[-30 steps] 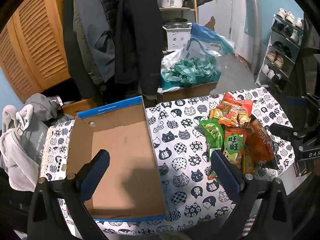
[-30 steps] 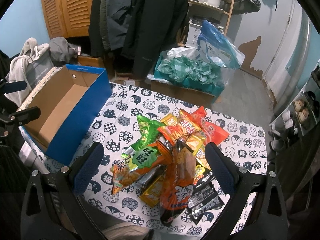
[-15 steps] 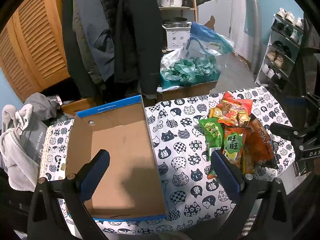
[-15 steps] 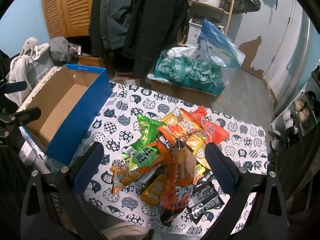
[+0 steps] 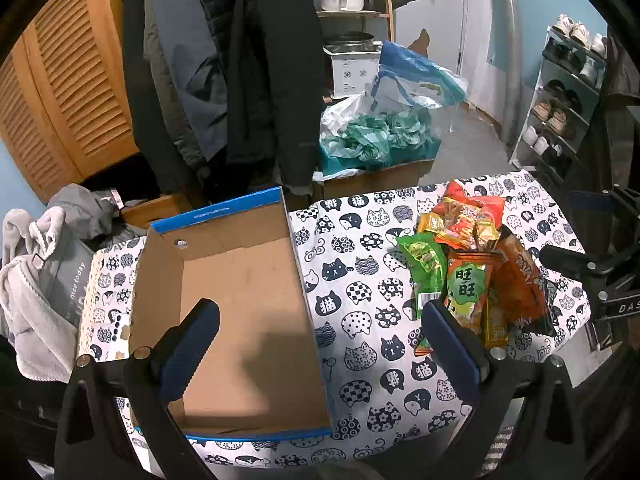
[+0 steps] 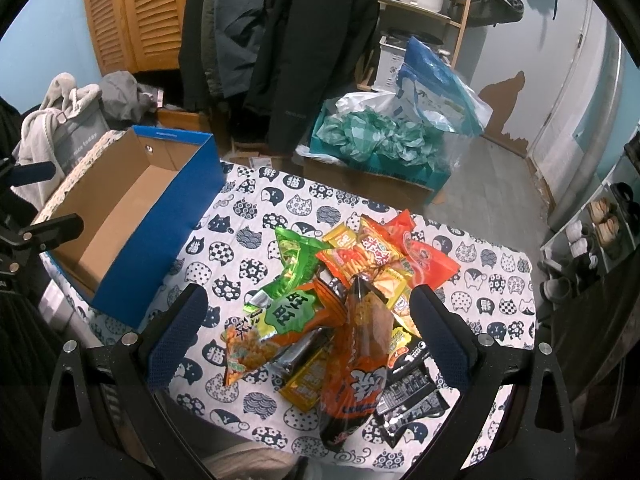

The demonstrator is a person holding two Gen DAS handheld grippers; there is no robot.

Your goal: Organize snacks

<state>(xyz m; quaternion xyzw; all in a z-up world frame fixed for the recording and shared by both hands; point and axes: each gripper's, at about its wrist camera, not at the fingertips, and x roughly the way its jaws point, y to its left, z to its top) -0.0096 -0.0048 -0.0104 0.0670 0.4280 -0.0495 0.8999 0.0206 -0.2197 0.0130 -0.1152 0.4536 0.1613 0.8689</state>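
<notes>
Cat-print counter (image 6: 492, 280): our right gripper (image 6: 306, 320), fingers wide and empty, straddles the snack-packet pile (image 6: 344, 296); the blue cardboard box (image 6: 132, 216) lies left.

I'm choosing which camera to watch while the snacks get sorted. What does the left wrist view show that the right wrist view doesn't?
Only the left wrist view shows the whole floor of the cardboard box, bare, and the tall shoe rack. Only the right wrist view shows the black packet at the near edge of the snack pile and the box's blue outer wall. Both show the cat-print tablecloth, the pile, and open fingers holding nothing.
</notes>
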